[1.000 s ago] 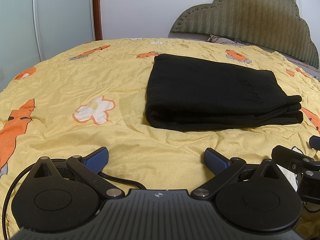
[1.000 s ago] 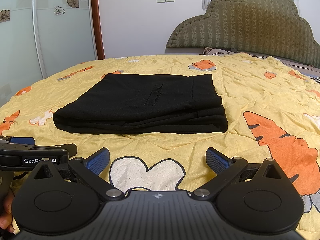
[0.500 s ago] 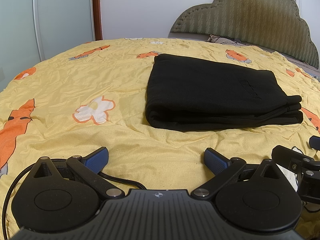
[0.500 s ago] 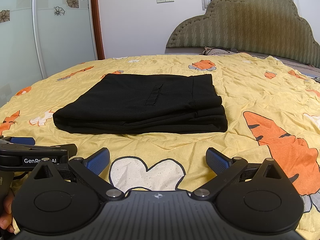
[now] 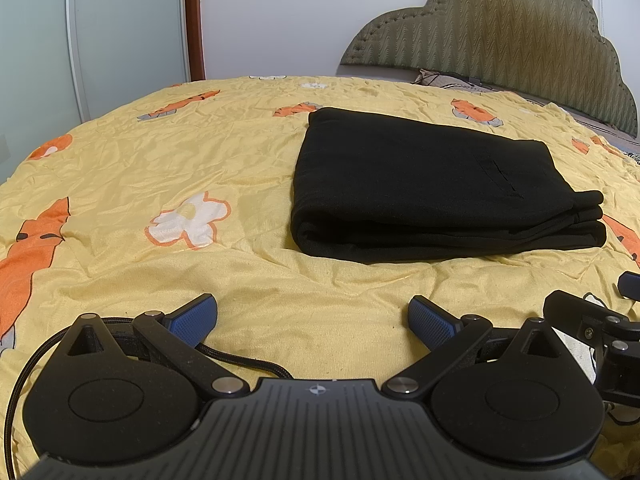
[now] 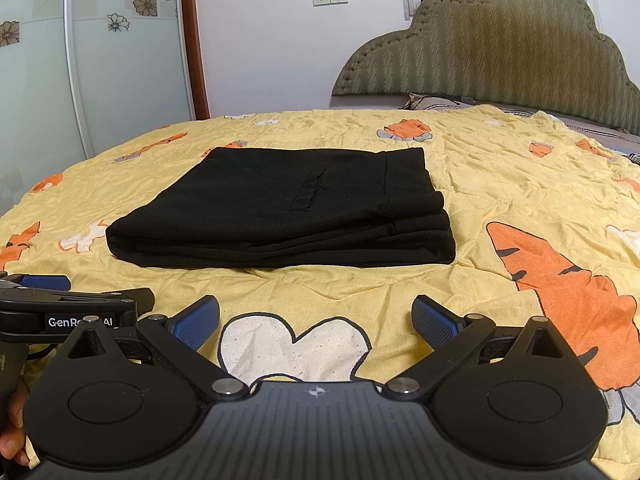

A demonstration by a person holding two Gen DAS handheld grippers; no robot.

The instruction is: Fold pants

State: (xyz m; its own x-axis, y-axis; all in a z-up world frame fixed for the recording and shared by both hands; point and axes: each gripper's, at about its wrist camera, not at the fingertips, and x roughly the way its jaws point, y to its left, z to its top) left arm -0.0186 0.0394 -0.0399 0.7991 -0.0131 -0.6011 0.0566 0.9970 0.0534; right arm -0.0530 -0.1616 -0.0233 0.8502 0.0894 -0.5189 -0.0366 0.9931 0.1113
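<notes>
The black pants [image 5: 432, 184] lie folded into a flat, layered rectangle on the yellow bedspread [image 5: 160, 152]. They also show in the right wrist view [image 6: 288, 216]. My left gripper [image 5: 312, 320] is open and empty, resting low on the bed a short way in front of the pants. My right gripper [image 6: 316, 320] is open and empty too, also short of the pants' near edge. Neither gripper touches the pants. The right gripper's body shows at the right edge of the left wrist view [image 5: 600, 328]. The left gripper's body shows at the left edge of the right wrist view [image 6: 72, 308].
The bedspread has orange carrot and white flower prints. An upholstered headboard [image 6: 500, 48] stands at the back right, with a pillow [image 6: 436, 102] below it. Sliding wardrobe doors [image 6: 80, 60] stand at the left. A black cable [image 5: 240, 360] lies by the left gripper.
</notes>
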